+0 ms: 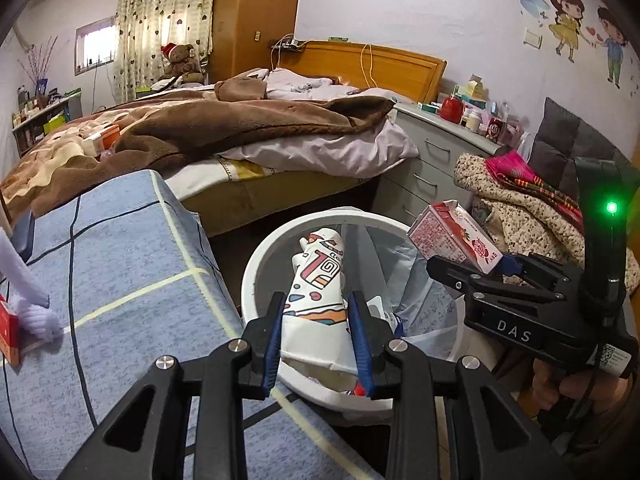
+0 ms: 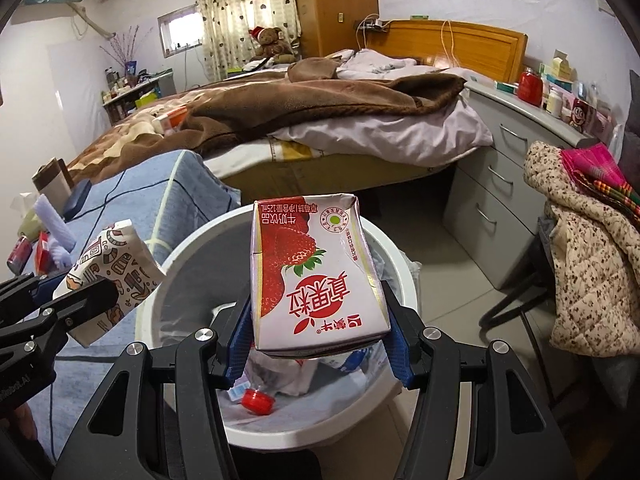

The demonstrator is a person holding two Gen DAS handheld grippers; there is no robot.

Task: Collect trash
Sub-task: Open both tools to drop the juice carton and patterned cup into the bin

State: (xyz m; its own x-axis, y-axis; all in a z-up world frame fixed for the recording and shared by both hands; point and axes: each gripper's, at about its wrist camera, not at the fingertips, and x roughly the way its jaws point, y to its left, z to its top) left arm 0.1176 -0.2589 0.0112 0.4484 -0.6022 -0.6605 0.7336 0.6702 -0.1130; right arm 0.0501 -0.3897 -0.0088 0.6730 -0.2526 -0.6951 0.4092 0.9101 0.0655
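Down in the white bin [image 2: 160, 280], most trash is hidden behind the milk carton [image 2: 316, 276]; only a red cap [image 2: 258, 400] peeks out at six o'clock. The left gripper [image 1: 316, 340] pinches a patterned paper bag [image 1: 316, 292]. The right gripper [image 2: 316, 352] squeezes the carton. Both tilt down over the bin.

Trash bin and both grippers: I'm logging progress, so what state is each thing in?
Patterned paper bag: crumpled, clamped in left gripper above bin.
Strawberry milk carton: dented, clamped in right gripper above bin.
Trash bin: lined, open, partly filled.
Red cap: inside bin.
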